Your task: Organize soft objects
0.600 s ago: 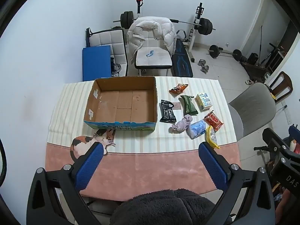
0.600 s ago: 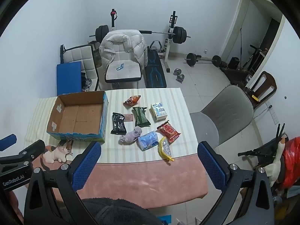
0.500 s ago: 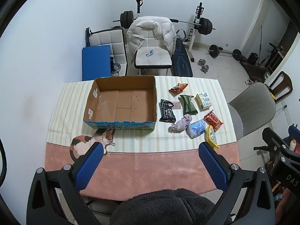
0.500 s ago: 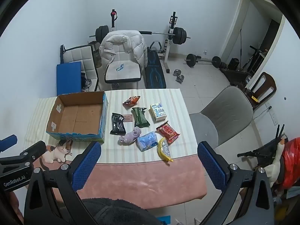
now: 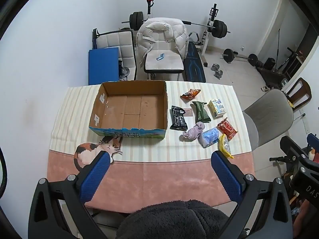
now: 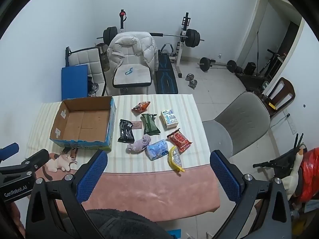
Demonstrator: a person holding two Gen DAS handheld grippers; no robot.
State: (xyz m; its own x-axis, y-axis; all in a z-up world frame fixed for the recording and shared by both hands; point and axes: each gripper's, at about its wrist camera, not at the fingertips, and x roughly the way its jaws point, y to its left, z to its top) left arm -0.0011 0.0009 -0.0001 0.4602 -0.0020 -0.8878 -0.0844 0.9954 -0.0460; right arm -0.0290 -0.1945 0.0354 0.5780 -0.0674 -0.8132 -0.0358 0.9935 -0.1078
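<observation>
Cardboard box (image 5: 129,107) sits left of packets (image 5: 201,117) on table (image 5: 159,171); left gripper (image 5: 160,160) & right gripper (image 6: 158,160) jaws wide, holding nothing.

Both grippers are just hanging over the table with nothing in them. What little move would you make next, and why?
Probably lower the open right gripper toward the yellow packet, the item lying closest to it at the table's near edge. The cardboard box is empty, and every packet plus the lilac cloth bundle lies loose outside it, so nothing is sorted yet.
</observation>
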